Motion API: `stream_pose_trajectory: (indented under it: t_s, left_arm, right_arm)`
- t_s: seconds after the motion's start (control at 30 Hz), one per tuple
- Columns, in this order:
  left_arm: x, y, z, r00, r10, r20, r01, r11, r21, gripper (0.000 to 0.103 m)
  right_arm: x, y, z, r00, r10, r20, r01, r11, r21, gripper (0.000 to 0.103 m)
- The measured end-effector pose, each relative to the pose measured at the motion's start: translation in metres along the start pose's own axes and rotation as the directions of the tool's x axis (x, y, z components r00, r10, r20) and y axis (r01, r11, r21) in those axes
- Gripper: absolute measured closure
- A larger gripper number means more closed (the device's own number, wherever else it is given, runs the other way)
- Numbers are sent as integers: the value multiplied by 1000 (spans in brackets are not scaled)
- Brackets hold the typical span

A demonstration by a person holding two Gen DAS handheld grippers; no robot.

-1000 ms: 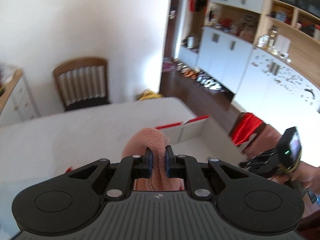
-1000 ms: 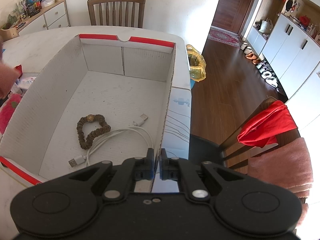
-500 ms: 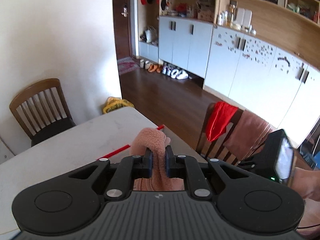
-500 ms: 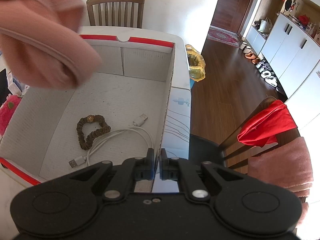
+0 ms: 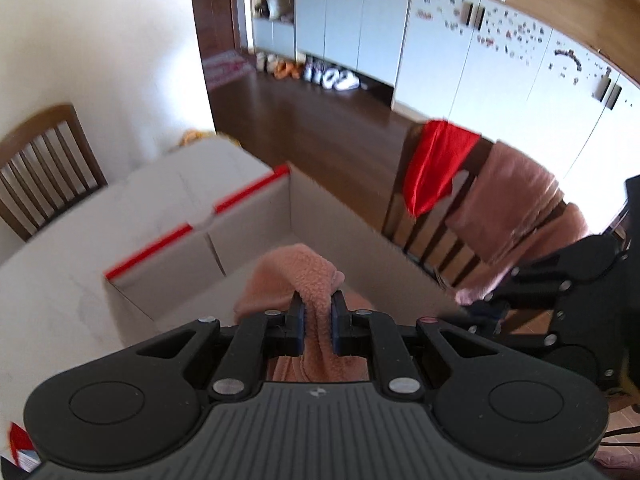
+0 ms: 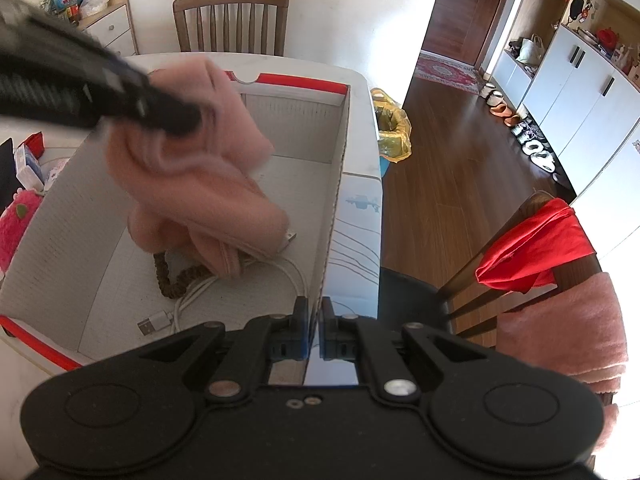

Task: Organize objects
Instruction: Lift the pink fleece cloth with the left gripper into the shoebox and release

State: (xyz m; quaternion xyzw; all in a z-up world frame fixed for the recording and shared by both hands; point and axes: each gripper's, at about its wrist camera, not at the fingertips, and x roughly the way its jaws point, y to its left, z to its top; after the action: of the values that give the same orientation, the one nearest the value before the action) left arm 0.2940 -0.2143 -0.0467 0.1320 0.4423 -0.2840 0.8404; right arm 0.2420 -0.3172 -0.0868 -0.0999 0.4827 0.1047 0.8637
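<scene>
My left gripper [image 5: 317, 299] is shut on a fluffy pink cloth [image 5: 298, 270] and holds it over the open white cardboard box [image 5: 256, 224] with red rim strips. In the right wrist view the left gripper [image 6: 176, 118] shows blurred, with the pink cloth [image 6: 200, 188] hanging inside the box [image 6: 334, 200] above a brown bead bracelet [image 6: 172, 280] and a white USB cable [image 6: 176, 304]. My right gripper [image 6: 315, 306] is shut on the box's near right wall edge.
The box stands on a white table [image 5: 60, 280]. A wooden chair [image 6: 230, 20] is behind the table. Another chair [image 6: 520, 264] with a red cloth and a pink towel is on the right. A pink plush toy [image 6: 16, 224] and small packets [image 6: 30, 160] lie left of the box.
My left gripper has carried the pink cloth from the left over the box and lowered it toward the bracelet and cable. The right gripper has stayed on the box wall.
</scene>
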Motion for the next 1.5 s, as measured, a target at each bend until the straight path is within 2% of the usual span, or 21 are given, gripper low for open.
stream_pose_trajectory:
  t_s: [0.27,0.53,0.8,0.97,1.1,1.17,1.23,1.33,1.5]
  left_arm:
    - [37,-3,-22,990,-25,-139,24,1000,-12,92]
    - [53,-4,-39,981,-37,-190,31,999,-35,92]
    - [52,0,-42,982,-37,-183,25,997,-69,88]
    - [45,1,-43,986,-34,-165,20,996,-87,75]
    - [36,1,-44,989,-39,-143,25,995,-101,70]
    - [30,2,-45,991,-33,-129,20,994,-104,53]
    - [22,3,-47,994,-30,-104,18,993,-115,46]
    - [10,7,-48,996,-42,-81,30,988,-149,46]
    - [-11,6,-48,999,-13,-44,7,990,-140,45]
  right_arm:
    - [2,1,0,1000,2,-2,-2,1000,0,99]
    - [3,1,0,1000,3,-2,-3,1000,1,99]
    - [3,2,0,1000,1,-3,-1,1000,-3,99]
    - [3,2,0,1000,1,-3,-1,1000,-3,99]
    - [3,2,0,1000,1,-3,-1,1000,-3,99]
    - [3,2,0,1000,-1,-3,1,1000,-5,99]
    - [3,3,0,1000,-3,-3,3,1000,-6,99]
    - [3,3,0,1000,-4,-4,4,1000,-7,99]
    - [3,3,0,1000,-4,-4,4,1000,-7,98]
